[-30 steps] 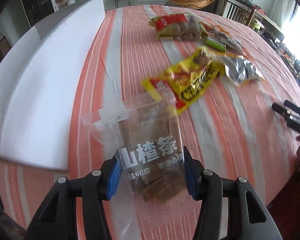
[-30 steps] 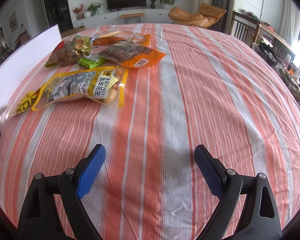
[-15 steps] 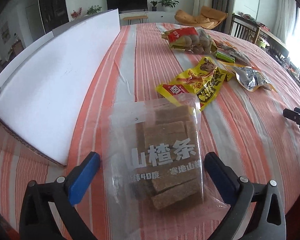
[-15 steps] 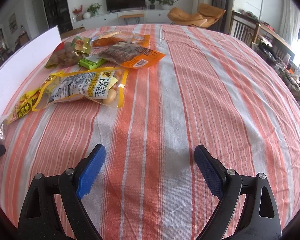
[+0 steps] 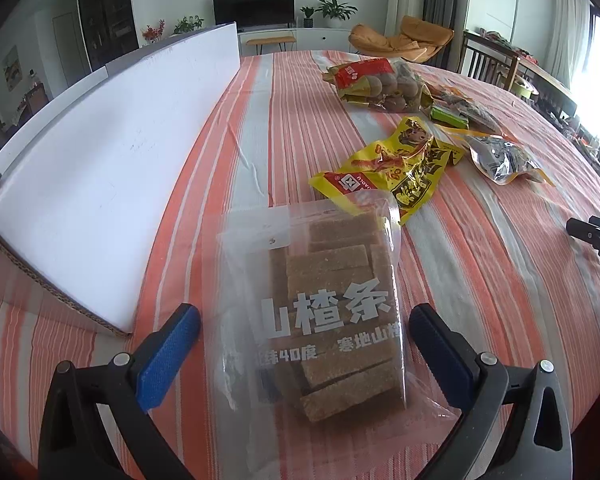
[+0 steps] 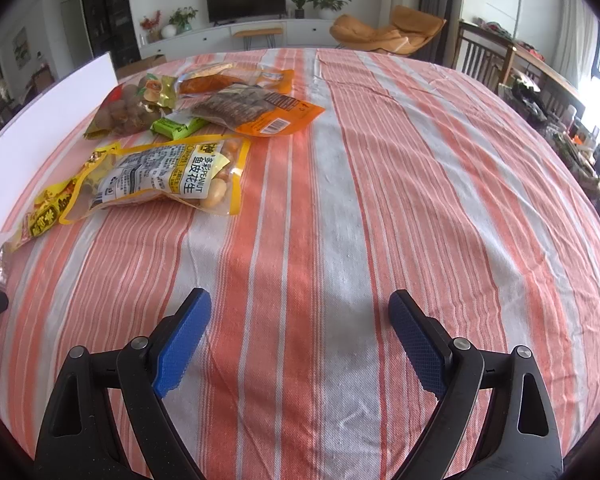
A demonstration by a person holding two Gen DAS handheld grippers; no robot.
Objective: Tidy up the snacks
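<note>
A clear bag of brown hawthorn strips lies flat on the striped tablecloth. My left gripper is open, its blue pads on either side of the bag's near end, not touching it. My right gripper is open and empty over bare cloth. Other snacks lie further off: a yellow bag, a red-topped bag of round brown pieces, a peanut bag, an orange bag and a green bar.
A large white foam board lies along the table's left side, with a corrugated edge near me. The right gripper's tip shows at the right edge of the left wrist view. Chairs and a sideboard stand beyond the table.
My left gripper opened and let go of the hawthorn strip bag, which now lies flat on the cloth. The gripper drew back slightly. The right gripper has not moved.
</note>
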